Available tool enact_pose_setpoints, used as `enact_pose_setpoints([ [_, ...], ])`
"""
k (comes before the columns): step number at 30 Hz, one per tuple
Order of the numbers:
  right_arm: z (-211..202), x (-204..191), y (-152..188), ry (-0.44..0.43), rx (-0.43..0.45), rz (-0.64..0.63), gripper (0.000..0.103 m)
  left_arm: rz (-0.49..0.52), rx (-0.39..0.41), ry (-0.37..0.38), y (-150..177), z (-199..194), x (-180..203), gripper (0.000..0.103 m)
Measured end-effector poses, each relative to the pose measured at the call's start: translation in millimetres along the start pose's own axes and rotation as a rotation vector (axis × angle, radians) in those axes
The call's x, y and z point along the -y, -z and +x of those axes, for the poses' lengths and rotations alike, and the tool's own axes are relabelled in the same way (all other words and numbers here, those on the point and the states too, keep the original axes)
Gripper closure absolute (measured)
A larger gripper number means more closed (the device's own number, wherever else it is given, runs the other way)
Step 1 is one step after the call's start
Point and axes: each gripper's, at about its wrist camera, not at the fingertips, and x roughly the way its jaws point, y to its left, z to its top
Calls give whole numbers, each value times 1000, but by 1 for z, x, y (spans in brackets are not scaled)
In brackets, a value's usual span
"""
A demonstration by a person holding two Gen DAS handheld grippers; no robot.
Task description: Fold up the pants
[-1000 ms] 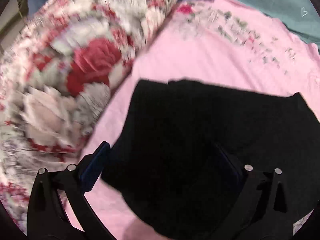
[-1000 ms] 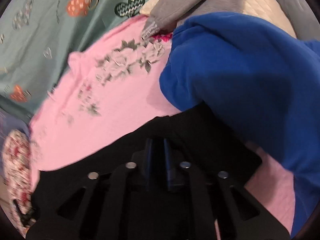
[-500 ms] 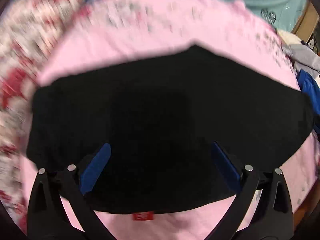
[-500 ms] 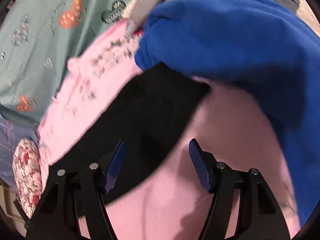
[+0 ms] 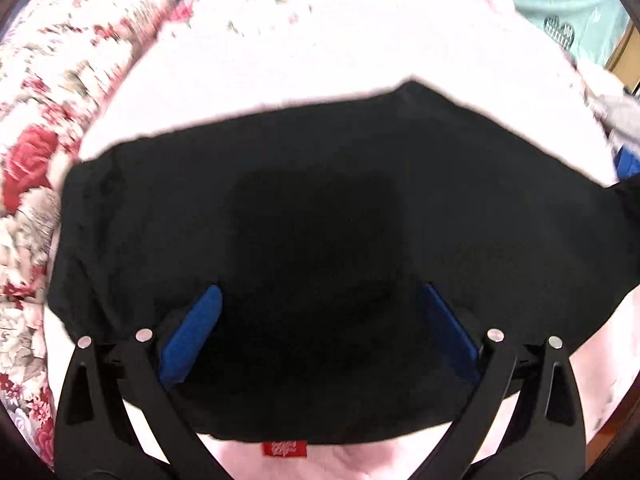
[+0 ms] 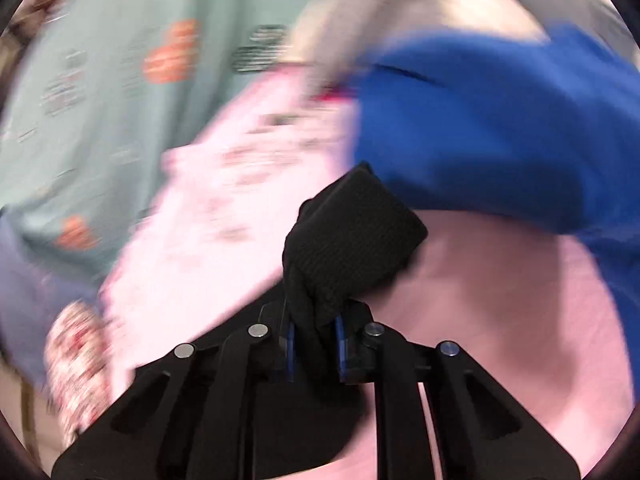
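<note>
Black pants (image 5: 320, 240) lie spread across the pink blanket (image 5: 340, 60) on the bed, red tag at the near edge. Half a second ago the right hand-held gripper (image 6: 314, 344) stood open over the right end; its jaws have just been closing and now pinch a bunched corner of the ribbed black cloth, raised off the blanket. The left hand-held gripper (image 5: 320, 332) hangs wide open over the near middle, gripping nothing. Likely the start of a fold across. Blue garment (image 6: 500, 140) far right, floral pillow (image 5: 60, 100) left.

Black pants (image 5: 320, 216) under wide gripper (image 5: 320, 320)
</note>
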Motion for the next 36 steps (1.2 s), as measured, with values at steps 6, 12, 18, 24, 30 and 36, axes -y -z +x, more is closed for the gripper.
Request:
enact_pose_setpoints([
  [6, 42, -157, 49, -186, -187, -393, 87, -81, 145, 25, 8, -50, -25, 2],
  [12, 140, -214, 188, -83, -477, -633, 80, -138, 88, -14, 27, -37, -53, 2],
  [18, 113, -232, 193, -269, -514, -651, 27, -157, 67, 32, 29, -34, -53, 2],
  [24, 84, -165, 118, -245, -356, -432, 51, -66, 34, 134, 14, -27, -15, 2],
  [30, 99, -109, 88, -51, -289, -324, 81, -40, -71, 218, -4, -10, 28, 2],
  [36, 120, -112, 74, -14, -271, -343, 75, -18, -90, 258, -19, -14, 67, 2],
])
